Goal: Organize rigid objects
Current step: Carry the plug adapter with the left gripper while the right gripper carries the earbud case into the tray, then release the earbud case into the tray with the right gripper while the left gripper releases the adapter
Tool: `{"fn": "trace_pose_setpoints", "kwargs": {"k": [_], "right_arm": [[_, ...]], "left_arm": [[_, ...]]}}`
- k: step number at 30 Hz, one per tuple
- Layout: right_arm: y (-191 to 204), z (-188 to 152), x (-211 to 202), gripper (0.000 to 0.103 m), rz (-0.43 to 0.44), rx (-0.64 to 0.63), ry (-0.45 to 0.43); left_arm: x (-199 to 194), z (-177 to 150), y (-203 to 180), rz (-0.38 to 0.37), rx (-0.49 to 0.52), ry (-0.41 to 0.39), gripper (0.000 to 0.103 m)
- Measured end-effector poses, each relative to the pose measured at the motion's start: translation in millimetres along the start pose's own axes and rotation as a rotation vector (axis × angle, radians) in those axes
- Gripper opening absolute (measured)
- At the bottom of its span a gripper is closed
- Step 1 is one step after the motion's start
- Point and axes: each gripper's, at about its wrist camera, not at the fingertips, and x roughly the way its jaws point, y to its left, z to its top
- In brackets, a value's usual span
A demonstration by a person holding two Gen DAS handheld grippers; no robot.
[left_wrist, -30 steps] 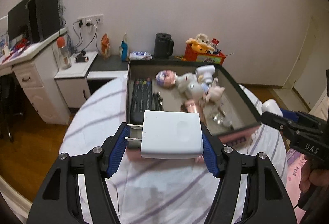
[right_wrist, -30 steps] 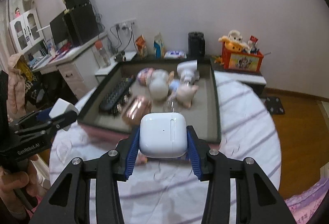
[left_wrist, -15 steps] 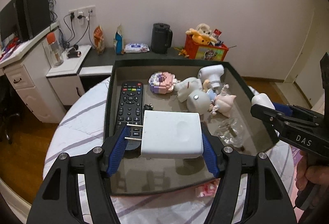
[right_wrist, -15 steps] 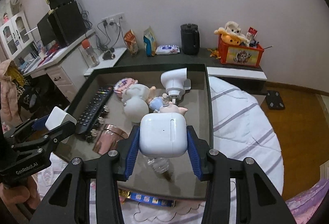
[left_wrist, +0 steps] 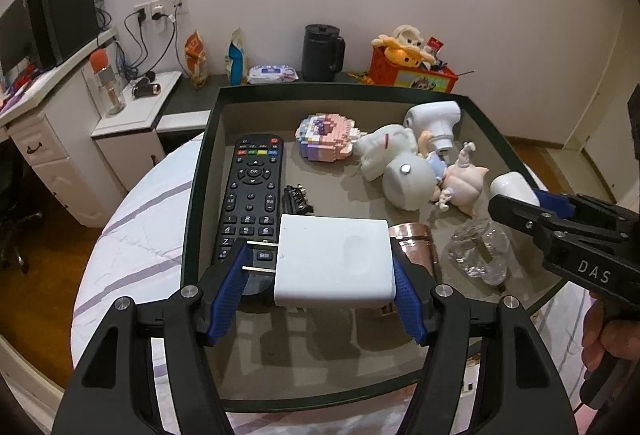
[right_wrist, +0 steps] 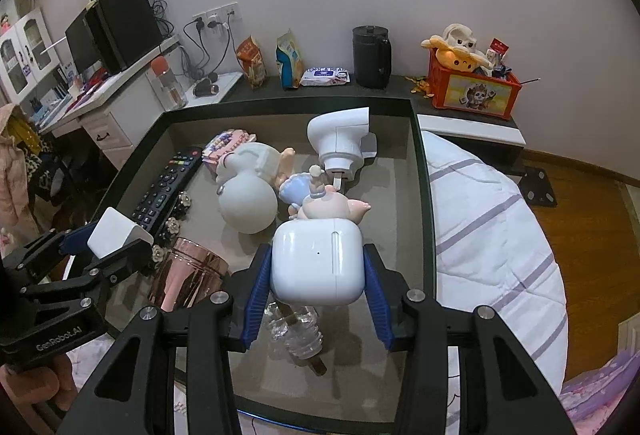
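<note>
Left hand-held gripper (left_wrist: 320, 277) clamped on white charger (left_wrist: 334, 261), prongs pointing left, long axis crosswise, above tray (left_wrist: 200, 171) near remote (left_wrist: 250, 191). Right hand-held gripper (right_wrist: 316, 289) clamped on earbud case (right_wrist: 318, 261), upright over clear bottle (right_wrist: 296, 335), partly hidden. Bare tray floor toward near rim.

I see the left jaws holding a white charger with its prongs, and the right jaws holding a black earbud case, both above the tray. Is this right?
Not quite: the earbud case in the right gripper is white, not black, as the right wrist view shows. The left gripper does hold the white charger above the tray.
</note>
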Motion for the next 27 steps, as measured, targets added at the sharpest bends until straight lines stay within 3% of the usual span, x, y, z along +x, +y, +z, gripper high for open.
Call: {"fn": "trace_pose_setpoints", "kwargs": {"k": [5,7,9,12,14,27], "right_arm": [[5.3,-0.5,-0.9,0.045,-0.008,-0.024,-0.001],[6.9,-0.6,-2.0,0.046,-0.016,-0.029,-0.005],[7.6,-0.6,-4.3,0.057,-0.014,-0.025,-0.012],[8.4,0.2,-9.7,0.068,-0.010,-0.021,-0.034],[9.2,0.4,-15.8,0.082,-0.007,-0.017,-0.053],[20.3,-12.0,-65.2,0.088,0.006,0.022,-0.122]], "left_arm": [[-1.8,-2.9,2.0,0.025,-0.004,0.000,0.069],[-6.2,-2.8,1.9,0.034,0.000,-0.007,0.076],[-10.8,-2.3,1.1,0.043,0.007,-0.014,0.092],[-23.0,-2.0,0.0,0.061,0.017,-0.038,0.096],[-29.9,-1.9,0.6,0.069,0.011,-0.044,0.099],[-95.7,-19.7,-1.1,0.130,-0.005,-0.105,0.103]]}}
